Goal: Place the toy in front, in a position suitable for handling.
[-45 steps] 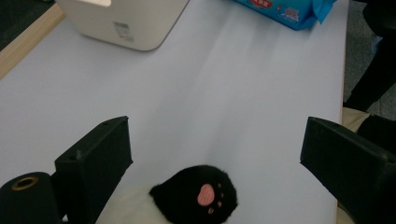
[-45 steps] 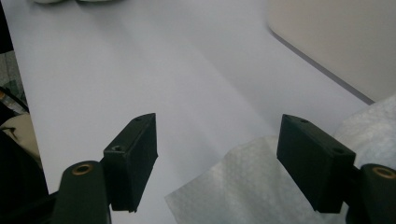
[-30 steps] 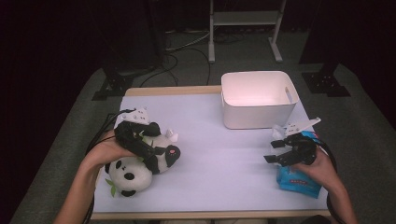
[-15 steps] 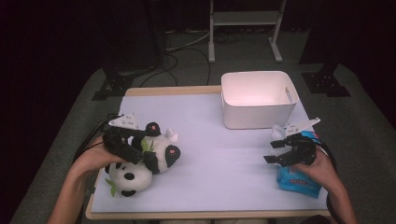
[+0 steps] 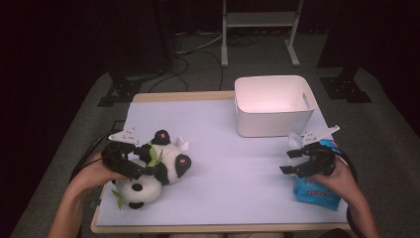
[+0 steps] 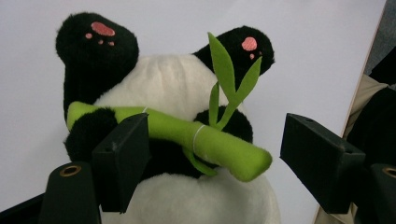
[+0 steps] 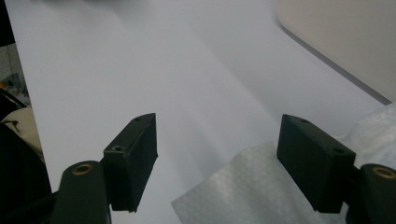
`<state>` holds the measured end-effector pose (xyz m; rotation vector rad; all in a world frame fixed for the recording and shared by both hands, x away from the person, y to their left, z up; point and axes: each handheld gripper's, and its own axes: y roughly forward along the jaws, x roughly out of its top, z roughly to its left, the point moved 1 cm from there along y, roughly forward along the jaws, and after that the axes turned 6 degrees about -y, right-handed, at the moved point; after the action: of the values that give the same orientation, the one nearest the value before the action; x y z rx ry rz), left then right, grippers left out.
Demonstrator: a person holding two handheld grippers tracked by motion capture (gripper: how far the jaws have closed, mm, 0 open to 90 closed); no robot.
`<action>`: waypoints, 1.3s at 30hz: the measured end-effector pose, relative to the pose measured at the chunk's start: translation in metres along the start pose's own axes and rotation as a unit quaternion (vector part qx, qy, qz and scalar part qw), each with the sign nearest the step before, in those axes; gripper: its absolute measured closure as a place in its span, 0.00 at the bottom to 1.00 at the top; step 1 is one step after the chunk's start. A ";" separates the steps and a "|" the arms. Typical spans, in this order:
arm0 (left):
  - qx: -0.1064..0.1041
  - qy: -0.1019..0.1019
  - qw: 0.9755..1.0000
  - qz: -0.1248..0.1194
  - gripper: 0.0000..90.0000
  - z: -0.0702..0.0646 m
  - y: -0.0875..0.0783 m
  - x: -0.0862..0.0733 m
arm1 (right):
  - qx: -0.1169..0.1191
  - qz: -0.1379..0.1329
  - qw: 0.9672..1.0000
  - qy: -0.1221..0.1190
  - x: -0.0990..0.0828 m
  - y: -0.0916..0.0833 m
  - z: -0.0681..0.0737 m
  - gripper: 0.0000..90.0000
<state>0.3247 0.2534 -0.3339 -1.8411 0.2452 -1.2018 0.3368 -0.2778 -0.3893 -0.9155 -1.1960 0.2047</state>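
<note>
A: Left gripper (image 5: 141, 171) status?

B: On the plush panda (image 5: 158, 166), at about 8 o'clock on the table (image 5: 228, 148). In the left gripper view the panda (image 6: 187, 140) lies on its back, both pink-soled feet up at 11 and 1 o'clock, and the green bamboo stick (image 6: 187, 137) it hugs runs across the gap between the jaws.

A: Clamped?

B: No. The jaws stand apart and have just been closing. The left jaw is right against the panda's black arm and the stick; the right jaw stands clear at 3 o'clock of the stick's free end. The panda's body is between them, no squeeze visible.

A: Where is the panda relative to the tool in the high view?

B: Just at 3 o'clock of the gripper body. Its head lies toward 6 o'clock and its feet toward 1 o'clock. The left hand (image 5: 94, 171) holds the tool at the table's left edge.

A: Right gripper (image 5: 292, 161)?

B: At 4 o'clock on the table, jaws wide apart, nothing between them. The right hand (image 5: 337, 173) rests over a blue wipes pack (image 5: 314, 191). The right gripper view shows a white tissue (image 7: 233, 186) under the right jaw, bare tabletop ahead.

A: Bin?

B: White bin (image 5: 275, 106) at 1 o'clock on the table, well apart from the panda, near the right gripper at its 12 o'clock.
</note>
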 end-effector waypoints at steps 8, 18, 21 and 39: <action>-0.002 0.001 1.000 0.010 0.40 0.002 0.009 -0.005 | -0.003 -0.003 1.000 -0.002 0.000 -0.002 0.000 0.31; -0.025 0.015 1.000 -0.003 0.65 0.003 0.008 -0.009 | 0.001 0.001 1.000 -0.004 0.000 -0.002 0.001 0.31; -0.027 0.016 0.999 -0.004 0.74 0.004 0.006 -0.011 | 0.002 0.003 1.000 -0.005 0.000 -0.001 0.001 0.31; -0.012 0.004 1.000 -0.005 0.83 0.009 0.000 -0.006 | -0.002 0.002 1.000 -0.002 -0.001 -0.001 -0.001 0.31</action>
<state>0.3291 0.2619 -0.3383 -1.8605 0.2555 -1.2185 0.3365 -0.2799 -0.3893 -0.9206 -1.1984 0.2079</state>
